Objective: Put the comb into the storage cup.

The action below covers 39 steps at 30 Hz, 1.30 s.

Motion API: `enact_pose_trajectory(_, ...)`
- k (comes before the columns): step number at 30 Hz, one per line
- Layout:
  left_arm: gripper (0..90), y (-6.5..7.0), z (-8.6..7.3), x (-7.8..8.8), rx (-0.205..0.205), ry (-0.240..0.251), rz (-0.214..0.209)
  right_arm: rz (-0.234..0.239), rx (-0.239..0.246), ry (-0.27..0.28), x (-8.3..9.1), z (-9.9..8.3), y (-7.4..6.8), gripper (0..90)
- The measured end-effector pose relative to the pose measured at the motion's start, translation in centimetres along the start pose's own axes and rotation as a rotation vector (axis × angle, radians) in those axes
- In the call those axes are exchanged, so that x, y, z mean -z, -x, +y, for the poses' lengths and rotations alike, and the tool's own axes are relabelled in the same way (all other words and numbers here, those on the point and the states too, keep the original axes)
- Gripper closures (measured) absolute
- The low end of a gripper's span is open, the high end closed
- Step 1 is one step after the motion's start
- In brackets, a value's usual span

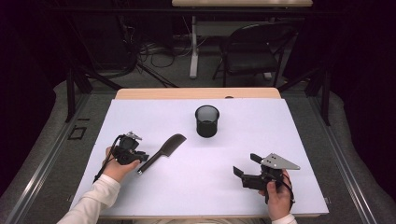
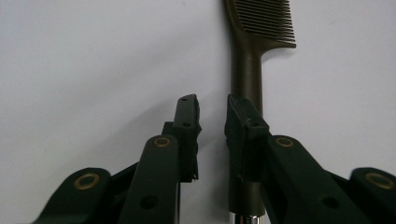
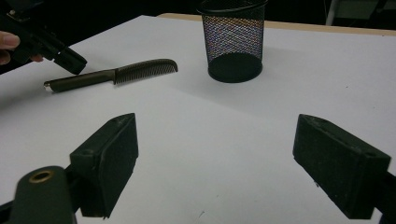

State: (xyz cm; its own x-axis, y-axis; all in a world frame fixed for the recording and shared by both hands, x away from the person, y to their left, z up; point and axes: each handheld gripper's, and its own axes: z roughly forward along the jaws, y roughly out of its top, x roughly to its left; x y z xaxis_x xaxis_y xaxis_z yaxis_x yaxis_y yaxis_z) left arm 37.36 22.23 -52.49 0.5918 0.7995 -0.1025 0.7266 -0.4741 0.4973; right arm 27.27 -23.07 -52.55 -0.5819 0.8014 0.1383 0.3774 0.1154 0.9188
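A dark comb [image 1: 162, 152] lies flat on the white table top [image 1: 261, 126], its teeth toward the far side and its metal-tipped handle toward the person. My left gripper [image 1: 141, 158] hovers right at the handle end; in the left gripper view its jaws [image 2: 212, 105] stand a narrow gap apart with bare table between them, and the comb handle [image 2: 246, 70] runs under the right jaw. My right gripper [image 1: 246, 164] rests near the front right, wide open [image 3: 219, 140] and holding nothing. A black mesh cup [image 1: 207, 121] stands upright at mid-table, beyond the comb [image 3: 116, 74].
The wooden far edge of the table [image 1: 198, 93] shows past the white surface. Behind it stand a folding chair [image 1: 252, 51] and a table leg [image 1: 193, 46], with cables on the floor. The mesh cup [image 3: 235, 37] is empty as far as I can see.
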Motion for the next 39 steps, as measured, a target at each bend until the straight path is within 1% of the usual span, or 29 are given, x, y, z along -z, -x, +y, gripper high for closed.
enact_pose_trajectory(4, 65.0, 0.1, 0.2, 0.2, 0.011, 0.005, -0.005, 0.000, 0.000, 0.000, 0.0, 0.0, 0.0, 13.9)
enact_pose_trajectory(6, 63.7, 0.1, 0.2, 0.2, 0.014, 0.007, -0.007, 0.000, 0.000, 0.000, 0.0, 0.0, 0.0, 14.0)
enact_pose_trajectory(7, 60.5, 0.1, 0.2, 0.3, 0.010, 0.005, -0.006, 0.000, 0.001, -0.001, 0.0, 0.0, 0.0, 14.0)
enact_pose_trajectory(10, 56.3, 0.1, 0.3, 0.4, 0.012, 0.007, -0.007, 0.000, 0.002, -0.004, 0.0, 0.0, 0.0, 14.0)
enact_pose_trajectory(11, 56.3, 0.1, 0.3, 0.5, 0.011, 0.007, -0.006, 0.000, 0.002, -0.004, 0.0, 0.0, 0.0, 14.0)
enact_pose_trajectory(13, 51.7, 0.1, 0.4, 0.6, 0.012, 0.006, -0.001, 0.001, 0.004, -0.004, 0.0, 0.0, 0.0, 14.0)
enact_pose_trajectory(15, 50.5, 0.2, 0.4, 0.7, 0.010, 0.006, 0.003, 0.000, 0.004, -0.004, 0.0, 0.0, 0.0, 14.0)
enact_pose_trajectory(17, 47.3, 0.1, 0.5, 0.8, 0.007, 0.008, 0.001, 0.000, 0.003, -0.004, 0.0, 0.0, 0.0, 14.0)
enact_pose_trajectory(24, 44.2, 0.2, 0.8, 1.2, 0.009, 0.008, 0.000, 0.000, 0.010, -0.007, -0.1, 0.0, 0.0, 14.1)
enact_pose_trajectory(28, 42.6, 0.3, 1.1, 1.3, 0.001, -0.011, -0.012, 0.001, 0.011, -0.009, -0.1, 0.0, -0.1, 14.1)
enact_pose_trajectory(29, 41.6, 0.4, 1.3, 1.4, -0.009, -0.027, -0.012, 0.002, 0.015, -0.010, -0.1, 0.0, -0.1, 14.0)
enact_pose_trajectory(32, 40.9, 0.5, 1.5, 1.5, -0.015, -0.027, -0.014, 0.002, 0.014, -0.008, -0.2, -0.1, -0.1, 14.0)
enact_pose_trajectory(33, 40.9, 0.5, 1.5, 1.6, -0.027, -0.015, -0.024, 0.002, 0.014, -0.008, -0.2, -0.1, -0.1, 14.0)
enact_pose_trajectory(34, 40.4, 0.5, 1.6, 1.7, -0.020, -0.018, -0.032, 0.002, 0.015, -0.010, -0.1, 0.0, -0.1, 14.0)
enact_pose_trajectory(39, 40.1, 0.6, 1.9, 1.6, -0.028, -0.031, -0.057, 0.002, 0.015, -0.010, -0.1, -0.1, -0.1, 14.0)
